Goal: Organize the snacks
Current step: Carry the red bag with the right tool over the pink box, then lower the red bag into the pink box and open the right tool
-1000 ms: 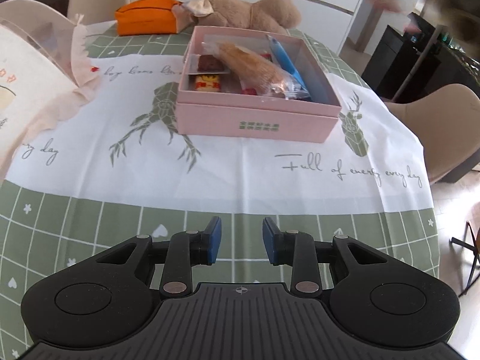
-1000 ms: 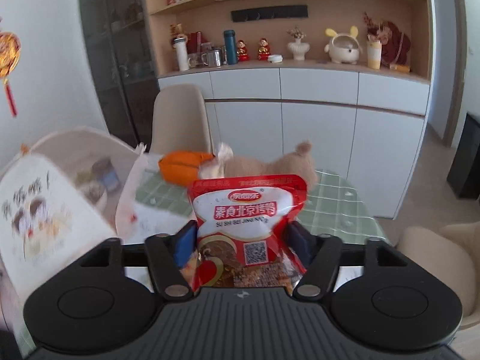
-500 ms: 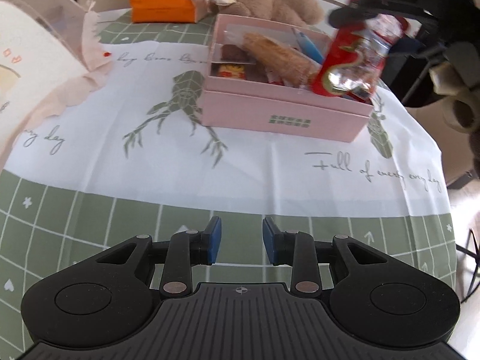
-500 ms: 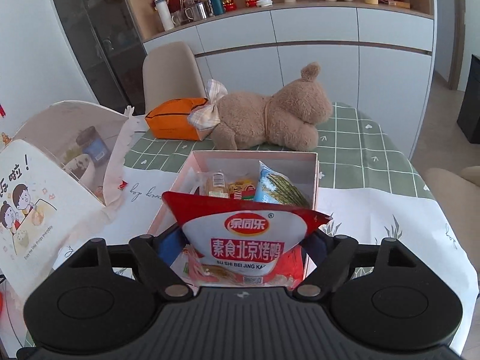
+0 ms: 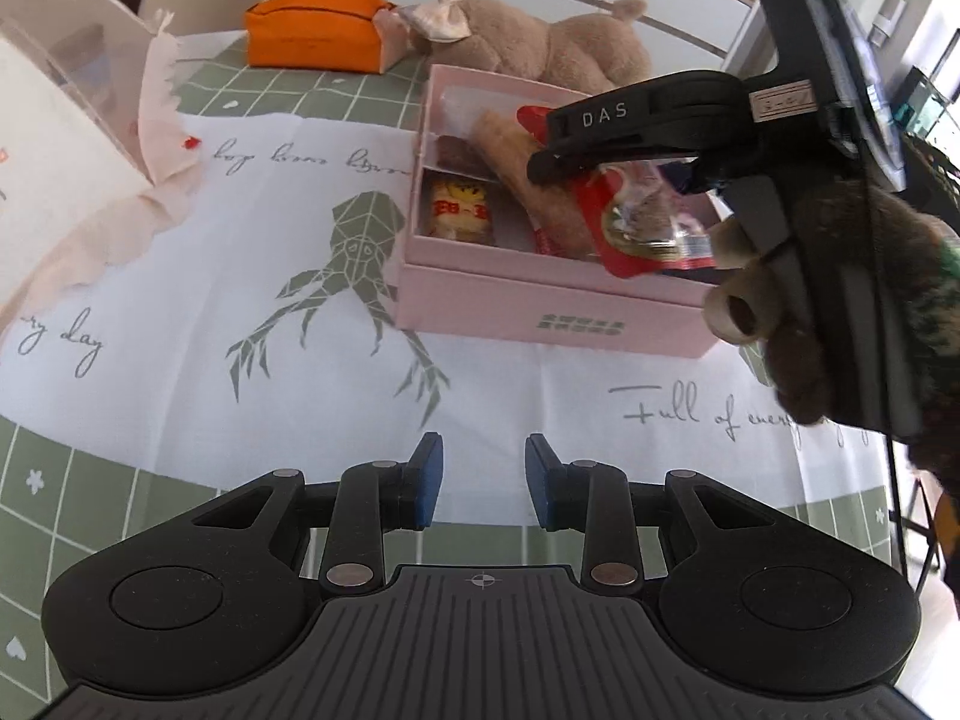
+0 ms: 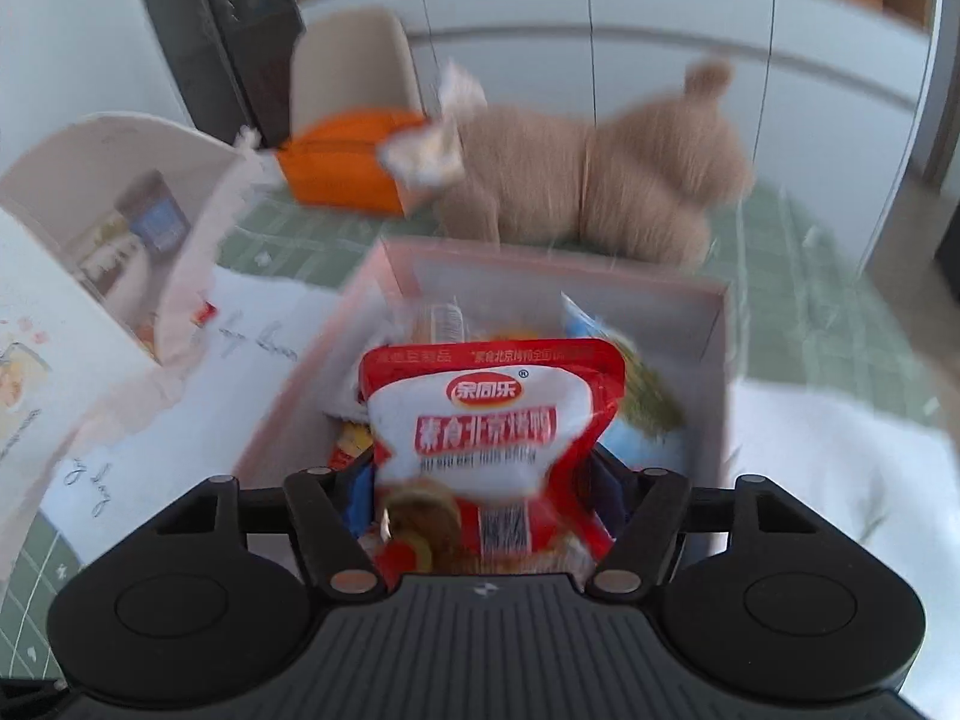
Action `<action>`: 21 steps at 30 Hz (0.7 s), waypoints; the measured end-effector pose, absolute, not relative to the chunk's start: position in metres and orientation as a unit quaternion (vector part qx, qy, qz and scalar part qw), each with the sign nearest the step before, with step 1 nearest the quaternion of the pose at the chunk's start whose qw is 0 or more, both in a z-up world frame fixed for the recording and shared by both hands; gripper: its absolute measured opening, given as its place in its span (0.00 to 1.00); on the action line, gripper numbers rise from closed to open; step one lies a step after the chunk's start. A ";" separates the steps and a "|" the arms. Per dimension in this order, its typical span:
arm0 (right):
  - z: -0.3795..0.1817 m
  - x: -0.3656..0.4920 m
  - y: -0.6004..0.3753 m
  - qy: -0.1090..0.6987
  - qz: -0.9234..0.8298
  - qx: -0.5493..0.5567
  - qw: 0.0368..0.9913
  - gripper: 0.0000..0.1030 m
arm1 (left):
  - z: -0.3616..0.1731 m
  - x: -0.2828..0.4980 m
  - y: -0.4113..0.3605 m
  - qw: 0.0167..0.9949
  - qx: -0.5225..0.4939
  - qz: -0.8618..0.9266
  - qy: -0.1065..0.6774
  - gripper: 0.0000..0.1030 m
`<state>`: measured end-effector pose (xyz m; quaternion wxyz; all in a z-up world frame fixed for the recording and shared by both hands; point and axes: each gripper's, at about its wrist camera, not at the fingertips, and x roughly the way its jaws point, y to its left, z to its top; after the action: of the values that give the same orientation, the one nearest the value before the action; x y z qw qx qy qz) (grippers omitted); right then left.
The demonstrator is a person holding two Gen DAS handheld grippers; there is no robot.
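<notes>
A pink box (image 5: pixel 540 300) stands open on the tablecloth, with several snacks inside: a yellow packet (image 5: pixel 459 213) and a long tan packet (image 5: pixel 522 174). My right gripper (image 6: pixel 486 492) holds a red and white snack packet (image 6: pixel 492 420) between its jaws, which are closing on it, just above the box's right half. The left wrist view shows that packet (image 5: pixel 642 228) tilted down into the box. A blue and green packet (image 6: pixel 636 396) lies behind it. My left gripper (image 5: pixel 484 483) hangs over the table's near side, its jaws a little apart and empty.
A tan plush toy (image 5: pixel 558 42) and an orange pouch (image 5: pixel 318 30) lie behind the box. A white bag (image 5: pixel 54 138) stands at the left. A hand in a furry sleeve (image 5: pixel 840 312) fills the right of the left wrist view. Beige chairs stand beyond the table.
My right gripper has come down from high above the table to the pink box, carrying the red packet. The left gripper has drifted slightly closer to the box.
</notes>
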<state>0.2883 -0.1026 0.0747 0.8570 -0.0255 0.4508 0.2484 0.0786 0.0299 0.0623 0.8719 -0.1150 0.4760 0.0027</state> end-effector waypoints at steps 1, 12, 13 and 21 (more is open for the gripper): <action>0.069 0.293 -0.102 0.452 0.251 -0.016 0.856 0.67 | 0.061 0.079 0.033 0.871 -0.119 0.005 0.477 0.33; 0.087 0.331 -0.093 0.462 0.310 -0.005 0.831 0.79 | 0.047 0.087 0.055 0.866 -0.153 0.013 0.475 0.33; 0.087 0.331 -0.094 0.467 0.305 -0.012 0.830 0.79 | 0.046 0.088 0.057 0.867 -0.155 0.013 0.474 0.33; 0.107 0.324 -0.114 0.425 0.310 0.013 0.850 0.84 | 0.035 0.094 0.056 0.861 -0.162 0.004 0.481 0.33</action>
<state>0.3241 -0.1137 0.1068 0.8504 0.0133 0.4252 0.3097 0.0942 0.0562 0.0350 0.8613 -0.1622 0.4815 0.0035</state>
